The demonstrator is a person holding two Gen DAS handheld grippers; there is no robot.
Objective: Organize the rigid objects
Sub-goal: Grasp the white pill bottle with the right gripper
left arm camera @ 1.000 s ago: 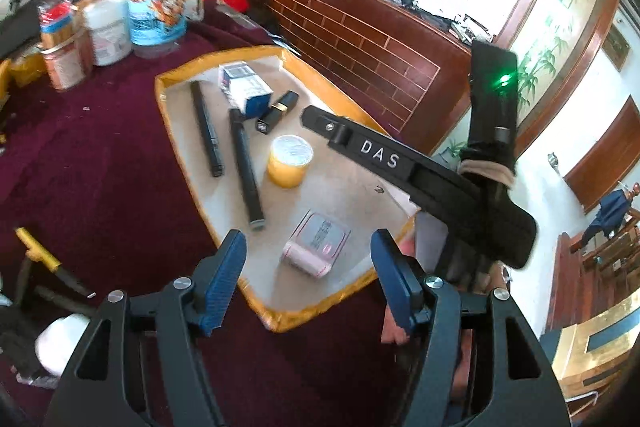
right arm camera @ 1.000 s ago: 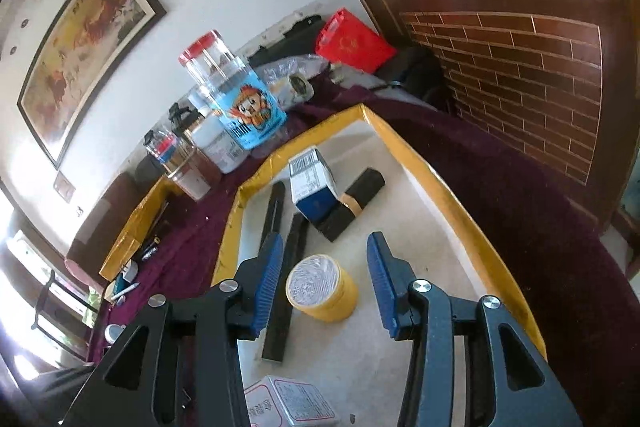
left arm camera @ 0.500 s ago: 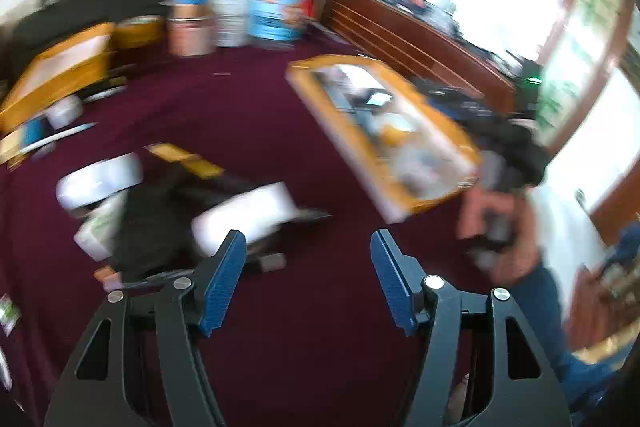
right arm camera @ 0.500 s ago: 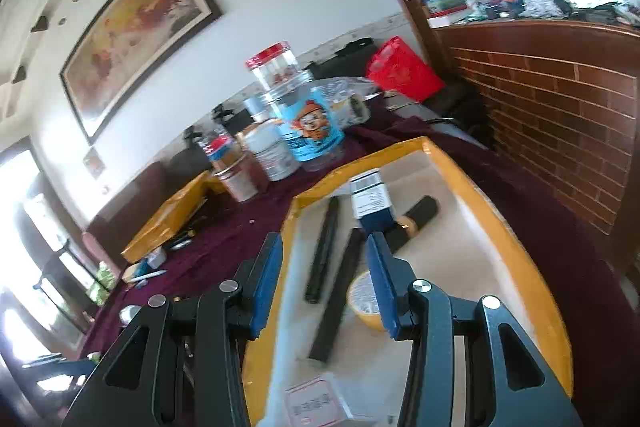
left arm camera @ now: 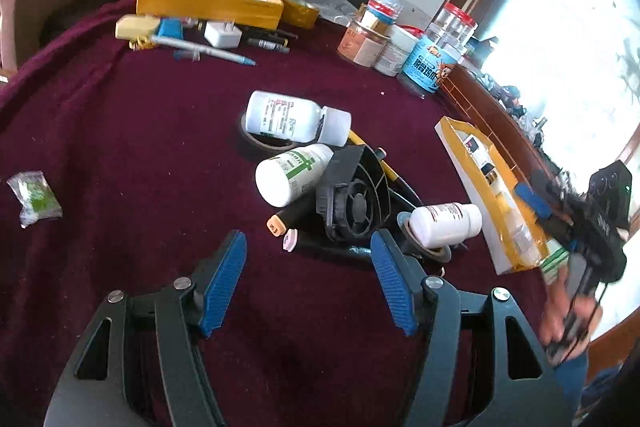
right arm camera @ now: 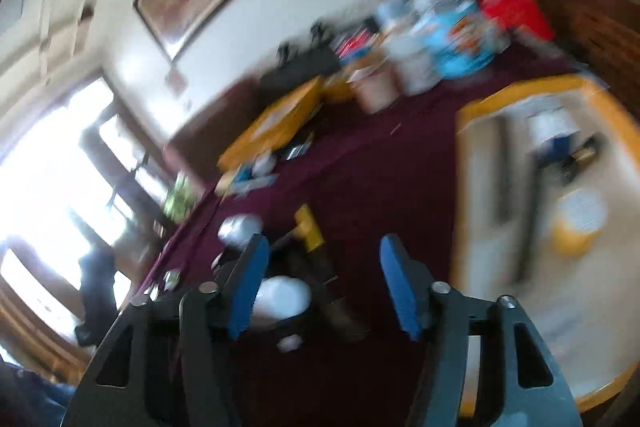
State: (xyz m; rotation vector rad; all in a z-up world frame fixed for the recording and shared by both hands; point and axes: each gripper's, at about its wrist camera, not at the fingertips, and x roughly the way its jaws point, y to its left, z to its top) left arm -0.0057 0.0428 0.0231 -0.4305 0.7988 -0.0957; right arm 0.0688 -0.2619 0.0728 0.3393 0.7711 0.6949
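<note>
Window glare; right wrist view motion-blurred throughout.

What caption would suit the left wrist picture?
Open blue-padded left tool hovers over a pile of white pill bottles, markers and a black fan on maroon cloth.

Left gripper [left arm camera: 308,281] and right gripper [right arm camera: 322,283]: black skeletal frames with triangular cut-outs, silver pivot screws, and ribbed blue finger pads [left arm camera: 222,285].
</note>
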